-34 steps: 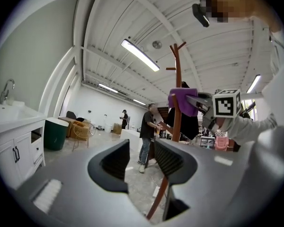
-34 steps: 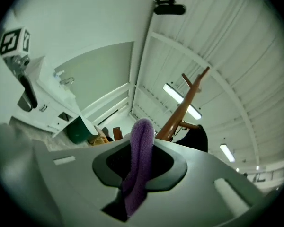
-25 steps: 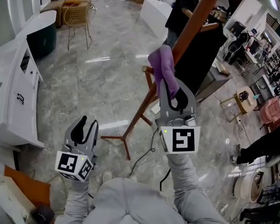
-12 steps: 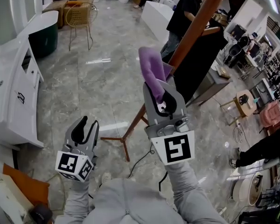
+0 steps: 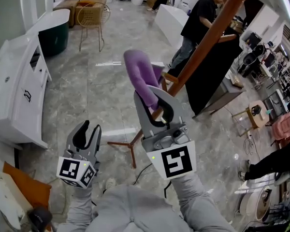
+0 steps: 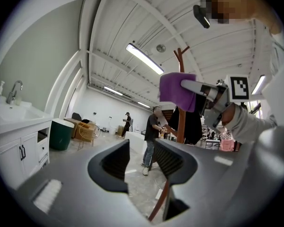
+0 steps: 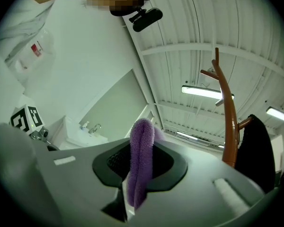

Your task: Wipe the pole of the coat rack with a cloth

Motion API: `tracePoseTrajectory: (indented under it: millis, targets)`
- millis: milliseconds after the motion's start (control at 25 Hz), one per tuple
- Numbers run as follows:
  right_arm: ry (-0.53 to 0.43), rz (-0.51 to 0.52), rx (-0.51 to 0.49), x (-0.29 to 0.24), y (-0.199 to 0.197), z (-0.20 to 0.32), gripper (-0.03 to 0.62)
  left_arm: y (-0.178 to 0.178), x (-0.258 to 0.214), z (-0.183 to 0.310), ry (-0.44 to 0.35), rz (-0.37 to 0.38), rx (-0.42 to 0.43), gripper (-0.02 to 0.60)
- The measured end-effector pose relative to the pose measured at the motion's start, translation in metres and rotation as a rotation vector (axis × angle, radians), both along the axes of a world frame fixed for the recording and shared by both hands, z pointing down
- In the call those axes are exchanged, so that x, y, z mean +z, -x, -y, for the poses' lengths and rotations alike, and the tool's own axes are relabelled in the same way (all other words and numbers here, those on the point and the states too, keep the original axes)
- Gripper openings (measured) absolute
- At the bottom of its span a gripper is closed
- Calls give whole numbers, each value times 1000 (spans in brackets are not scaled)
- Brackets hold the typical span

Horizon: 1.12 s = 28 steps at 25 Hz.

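While the left gripper (image 5: 85,134) is idling, jaws apart, the right gripper (image 5: 157,105) is clamping the cloth (image 5: 139,81) beside the pole (image 5: 208,37), likely needing contact next.

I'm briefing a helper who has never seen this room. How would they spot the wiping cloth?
Find the tall brown coat rack slanting through the middle of the head view. Beside its pole the right gripper is raised, its jaws shut on the cloth. It is the only purple, fluffy thing there, folded and sticking up past the jaws.
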State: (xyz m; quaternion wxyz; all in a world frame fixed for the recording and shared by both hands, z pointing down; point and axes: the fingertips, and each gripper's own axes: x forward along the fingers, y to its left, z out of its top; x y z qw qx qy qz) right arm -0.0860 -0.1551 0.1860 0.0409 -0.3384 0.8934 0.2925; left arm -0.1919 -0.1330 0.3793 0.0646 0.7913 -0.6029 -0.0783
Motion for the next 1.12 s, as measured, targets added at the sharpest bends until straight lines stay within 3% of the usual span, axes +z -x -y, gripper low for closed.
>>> tracePoseTrajectory:
  millis: [280,480,680,880,1120]
  targets:
    - [74,-30,-64,30,14,-18,54,4,3,-7,8,5,-17,169]
    - [199,-31,-19,68,-14,-17,54,1,8,-5,21,9,-3,169]
    - [304,-2,130,103,-76,-5,54,-12,9,-1,29,26,35,169]
    - [300,-1,312,116,-139,6,54,-31,9,7,37,35,81,169]
    - [281,96,497,114,-207,23,54,-51,9,14,40,43,126,169]
